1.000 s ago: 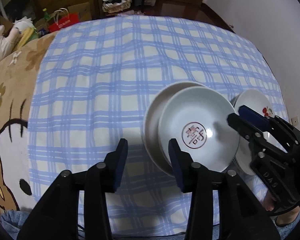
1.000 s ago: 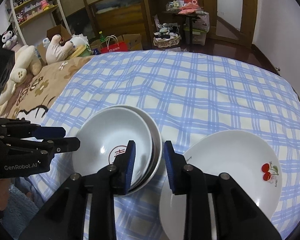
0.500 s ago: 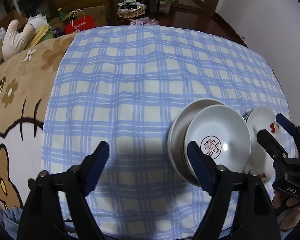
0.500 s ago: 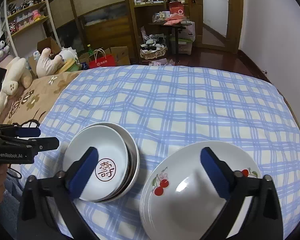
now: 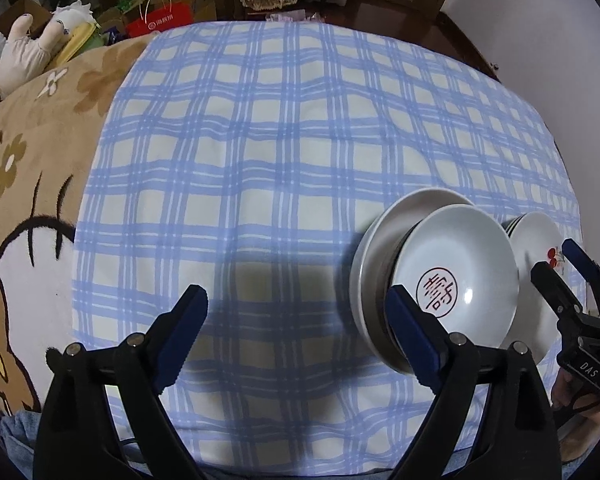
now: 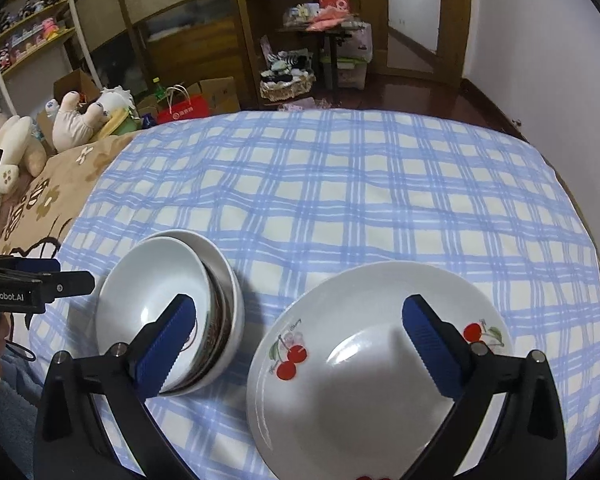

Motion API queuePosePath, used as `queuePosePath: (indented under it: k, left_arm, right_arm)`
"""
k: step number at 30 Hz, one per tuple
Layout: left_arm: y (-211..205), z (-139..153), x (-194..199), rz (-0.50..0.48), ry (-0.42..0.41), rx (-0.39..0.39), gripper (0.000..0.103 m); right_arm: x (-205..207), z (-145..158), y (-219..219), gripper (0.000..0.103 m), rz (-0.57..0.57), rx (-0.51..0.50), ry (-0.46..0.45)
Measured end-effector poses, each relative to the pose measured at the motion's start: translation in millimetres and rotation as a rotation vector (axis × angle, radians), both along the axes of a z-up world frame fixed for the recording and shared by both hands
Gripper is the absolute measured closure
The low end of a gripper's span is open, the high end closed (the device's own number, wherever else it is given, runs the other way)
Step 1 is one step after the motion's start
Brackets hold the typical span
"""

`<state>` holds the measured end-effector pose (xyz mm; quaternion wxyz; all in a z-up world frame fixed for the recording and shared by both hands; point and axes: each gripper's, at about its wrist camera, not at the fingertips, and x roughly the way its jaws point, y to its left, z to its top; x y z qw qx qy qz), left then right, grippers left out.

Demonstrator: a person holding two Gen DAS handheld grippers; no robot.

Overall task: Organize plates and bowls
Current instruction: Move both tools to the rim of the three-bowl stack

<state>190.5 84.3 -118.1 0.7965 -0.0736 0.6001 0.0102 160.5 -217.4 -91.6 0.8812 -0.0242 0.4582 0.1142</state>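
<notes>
The left gripper (image 5: 296,320) is hanging wide open, its jaws having just spread further, gripping nothing. The right gripper (image 6: 300,340) is gaping empty above the cherry plate (image 6: 364,376). The stacked bowls (image 5: 440,280) are sitting just beside that plate at the checked cloth's (image 5: 280,140) near edge, open cloth stretching beyond.
</notes>
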Motion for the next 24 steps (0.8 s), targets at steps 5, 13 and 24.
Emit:
queuePosePath:
  k: [5, 13, 24]
  left_arm:
    - [4.9, -4.2, 3.7, 0.026, 0.019, 0.003, 0.014]
    - [1.4, -10.6, 9.5, 0.018, 0.046, 0.004, 0.014]
    - [-0.4, -19.0, 15.4, 0.028, 0.08, 0.024, 0.014]
  right_arm:
    - [2.9, -3.6, -4.7, 0.0, -0.027, -0.007, 0.035]
    - [5.6, -12.7, -11.1, 0.0, -0.046, 0.022, 0.076]
    - [7.6, -20.5, -6.3, 0.0, -0.048, -0.034, 0.088]
